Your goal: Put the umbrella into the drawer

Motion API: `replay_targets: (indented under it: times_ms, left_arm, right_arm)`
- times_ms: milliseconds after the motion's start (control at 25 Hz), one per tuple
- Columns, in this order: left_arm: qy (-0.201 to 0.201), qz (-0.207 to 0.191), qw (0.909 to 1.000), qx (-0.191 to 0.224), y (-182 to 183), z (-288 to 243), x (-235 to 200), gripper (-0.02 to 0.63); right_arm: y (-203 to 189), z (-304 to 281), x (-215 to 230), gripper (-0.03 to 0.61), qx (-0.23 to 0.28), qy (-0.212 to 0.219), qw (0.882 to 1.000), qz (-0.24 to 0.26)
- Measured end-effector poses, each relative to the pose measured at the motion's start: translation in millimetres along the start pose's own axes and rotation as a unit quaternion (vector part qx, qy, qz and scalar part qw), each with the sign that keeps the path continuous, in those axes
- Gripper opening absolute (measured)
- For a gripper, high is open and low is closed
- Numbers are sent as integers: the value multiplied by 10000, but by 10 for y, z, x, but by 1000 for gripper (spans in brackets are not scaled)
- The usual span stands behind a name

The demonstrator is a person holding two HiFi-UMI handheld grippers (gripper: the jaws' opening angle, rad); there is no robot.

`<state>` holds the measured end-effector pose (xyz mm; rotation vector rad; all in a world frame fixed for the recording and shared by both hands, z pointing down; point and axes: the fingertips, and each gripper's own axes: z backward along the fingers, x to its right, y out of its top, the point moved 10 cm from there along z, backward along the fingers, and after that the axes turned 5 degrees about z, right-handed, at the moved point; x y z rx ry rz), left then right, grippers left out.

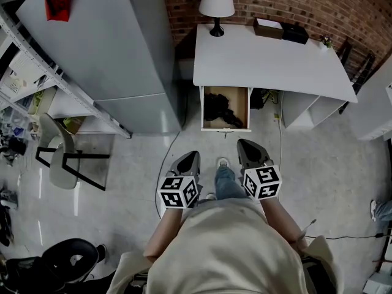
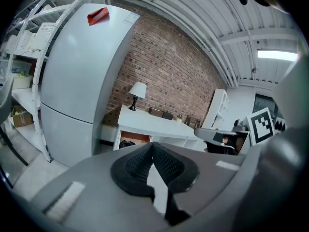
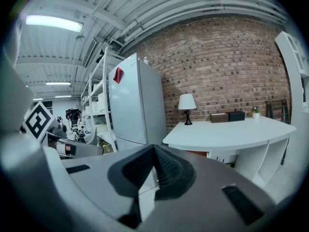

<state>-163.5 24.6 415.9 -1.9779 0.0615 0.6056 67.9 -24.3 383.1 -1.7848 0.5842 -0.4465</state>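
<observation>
In the head view the desk's wooden drawer (image 1: 246, 106) stands pulled out, and a black bundle that looks like the folded umbrella (image 1: 219, 110) lies inside it. Both grippers hang at waist height, well short of the drawer. My left gripper (image 1: 192, 157) is shut with nothing between its pads. The right gripper (image 1: 243, 143) is shut and empty too. In the left gripper view the closed tips (image 2: 152, 147) point toward the open drawer (image 2: 133, 139). In the right gripper view the closed tips (image 3: 153, 149) point at the desk's (image 3: 227, 134) left end.
A white desk (image 1: 263, 60) against the brick wall carries a lamp (image 1: 216, 5) and two boxes (image 1: 280, 30). A tall grey fridge (image 1: 110, 48) stands to its left, then metal shelving (image 1: 27, 72) and a chair (image 1: 61, 155). A cable (image 1: 343, 236) lies on the floor at right.
</observation>
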Motion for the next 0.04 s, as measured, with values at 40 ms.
replay_targets:
  times_ms: [40]
  left_arm:
    - [5, 4, 10000, -2, -2, -10, -2, 11]
  right_arm:
    - [-3, -6, 9, 2, 6, -6, 10000, 1]
